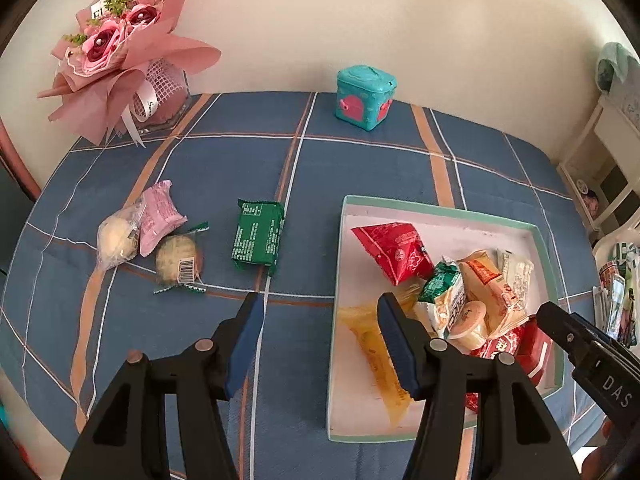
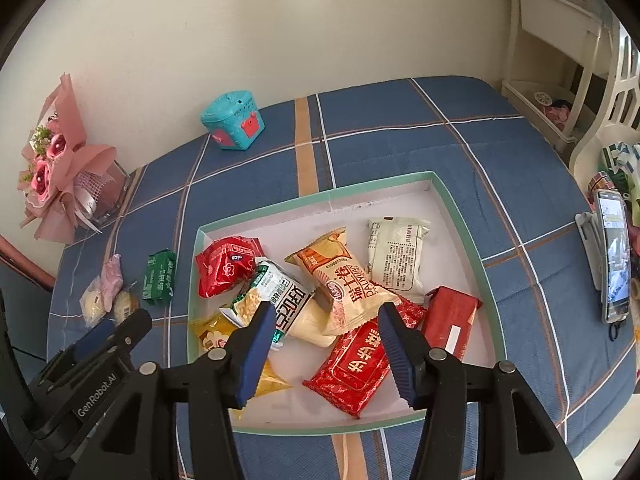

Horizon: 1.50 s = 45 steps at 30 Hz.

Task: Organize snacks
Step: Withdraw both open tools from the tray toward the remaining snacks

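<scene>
A white tray with a green rim [image 1: 440, 205] [image 2: 320, 199] sits on the blue checked cloth and holds several snack packs, among them a red pack [image 1: 394, 250] [image 2: 224, 264], a yellow pack [image 1: 376, 356] and a cream pack [image 2: 398, 258]. Loose on the cloth to its left lie a green pack [image 1: 258, 236] [image 2: 159, 276], a pink pack [image 1: 158, 216] and two round pastries in clear wrap [image 1: 118, 240] [image 1: 178, 258]. My left gripper [image 1: 320, 344] is open and empty, above the tray's left edge. My right gripper [image 2: 326, 352] is open and empty over the tray's front.
A teal toy box [image 1: 365, 96] [image 2: 234, 124] stands at the back by the wall. A pink bouquet [image 1: 120, 48] [image 2: 56, 168] stands at the back left corner. A phone on a stand [image 2: 614, 264] is at the right edge. White shelves [image 2: 560, 80] stand beyond the table.
</scene>
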Available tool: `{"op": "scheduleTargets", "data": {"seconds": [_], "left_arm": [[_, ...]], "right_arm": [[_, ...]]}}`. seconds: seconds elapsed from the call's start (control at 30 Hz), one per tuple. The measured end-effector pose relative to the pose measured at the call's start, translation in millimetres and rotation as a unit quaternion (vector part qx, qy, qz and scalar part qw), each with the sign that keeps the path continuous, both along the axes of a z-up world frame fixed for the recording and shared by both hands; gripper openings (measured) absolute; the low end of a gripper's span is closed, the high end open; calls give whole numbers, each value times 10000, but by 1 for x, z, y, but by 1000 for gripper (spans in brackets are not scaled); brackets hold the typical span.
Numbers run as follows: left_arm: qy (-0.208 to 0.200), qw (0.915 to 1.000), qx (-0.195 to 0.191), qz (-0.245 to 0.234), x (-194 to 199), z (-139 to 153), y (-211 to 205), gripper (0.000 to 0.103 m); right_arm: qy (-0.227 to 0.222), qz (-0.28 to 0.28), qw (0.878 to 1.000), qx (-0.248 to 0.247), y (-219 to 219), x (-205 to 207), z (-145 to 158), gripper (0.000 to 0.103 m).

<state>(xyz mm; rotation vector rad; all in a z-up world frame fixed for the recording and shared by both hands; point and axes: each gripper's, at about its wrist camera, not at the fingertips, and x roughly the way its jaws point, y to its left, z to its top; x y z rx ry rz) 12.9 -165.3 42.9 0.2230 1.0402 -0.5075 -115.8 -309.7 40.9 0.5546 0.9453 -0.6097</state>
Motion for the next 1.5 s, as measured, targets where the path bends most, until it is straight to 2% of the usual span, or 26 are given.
{"op": "scheduleTargets", "data": {"seconds": [0.1,0.33,0.57,0.63,0.67,0.77,1.07,1.5], "left_arm": [[-44,10000,22,23,1,0,1,72],[-149,9998,74,114,4,0,6,84],[-254,9994,23,240,7,2,10,86],[-287,9992,-1,269,8,3,12,86],[-300,9992,0,276,9,3,13,87],[-311,9991,7,297,10,3,14,96],[-229,9987,-114,442,22,4,31,97],[-154,9938,-324,1055,53,8,89,97]], "right_arm": [[59,41,9999,-114,3,4,0,73],[91,99,9998,-168,5,10,-3,92],[57,125,9994,-302,7,11,-2,96],[95,118,9994,-311,7,12,-3,103],[107,114,9994,-319,6,13,-4,103],[124,80,9993,-336,7,14,-4,103],[257,239,9987,-379,26,31,-8,103],[345,719,9959,-423,79,73,-11,103]]}}
